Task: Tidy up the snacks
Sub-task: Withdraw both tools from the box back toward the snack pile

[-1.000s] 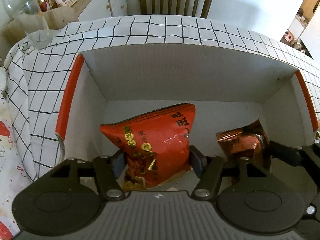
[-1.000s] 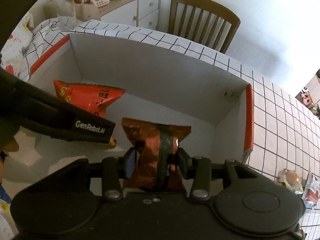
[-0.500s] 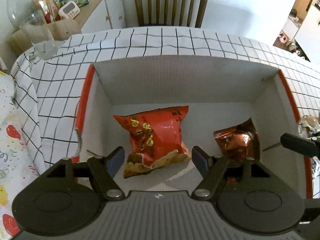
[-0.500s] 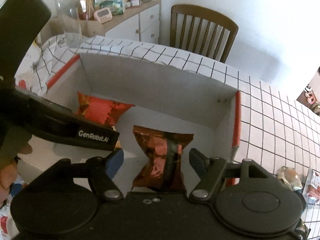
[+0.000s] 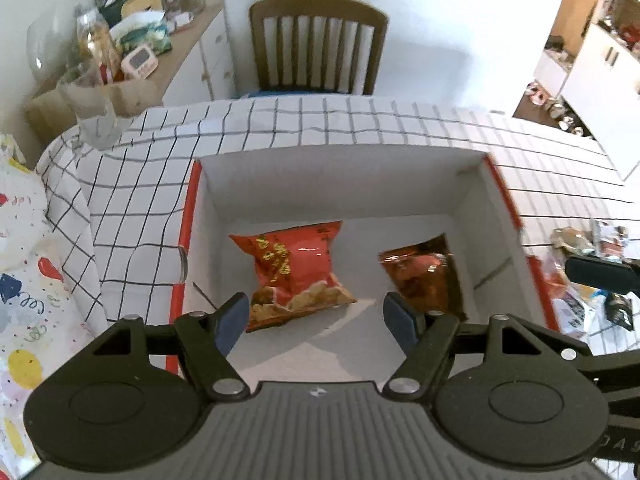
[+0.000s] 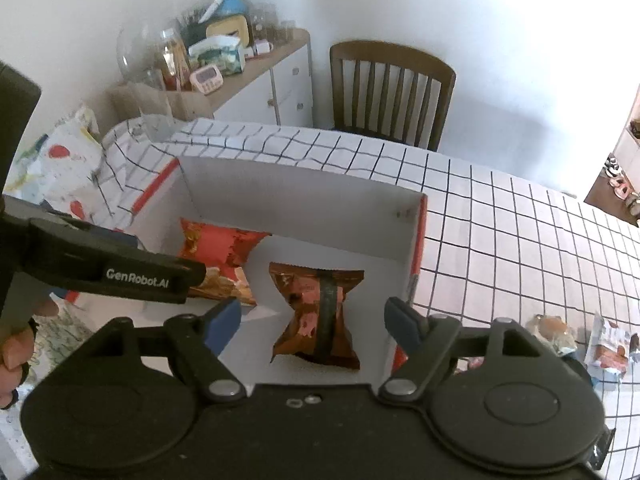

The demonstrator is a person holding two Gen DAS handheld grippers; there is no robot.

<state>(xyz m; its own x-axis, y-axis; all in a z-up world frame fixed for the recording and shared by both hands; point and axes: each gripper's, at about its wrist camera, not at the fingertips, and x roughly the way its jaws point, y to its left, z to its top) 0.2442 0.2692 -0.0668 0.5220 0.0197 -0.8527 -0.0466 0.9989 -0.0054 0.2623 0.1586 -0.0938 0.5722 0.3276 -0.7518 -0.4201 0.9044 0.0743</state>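
Snack bags, red (image 5: 298, 270) and brown (image 6: 320, 314), lie apart in box (image 5: 336, 184); both tools (image 5: 316, 320) (image 6: 314, 322) released.

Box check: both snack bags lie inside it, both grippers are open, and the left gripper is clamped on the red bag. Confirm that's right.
Not quite. The left gripper holds nothing: the left wrist view shows its jaws spread apart, above the red bag. The rest stands: red bag and brown bag both lie in the box, and the right gripper is open.

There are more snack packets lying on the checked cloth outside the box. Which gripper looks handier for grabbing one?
Probably the right gripper: it is open and empty, and the loose packets lie just off its right side. The left gripper sits on the box's far side from them.
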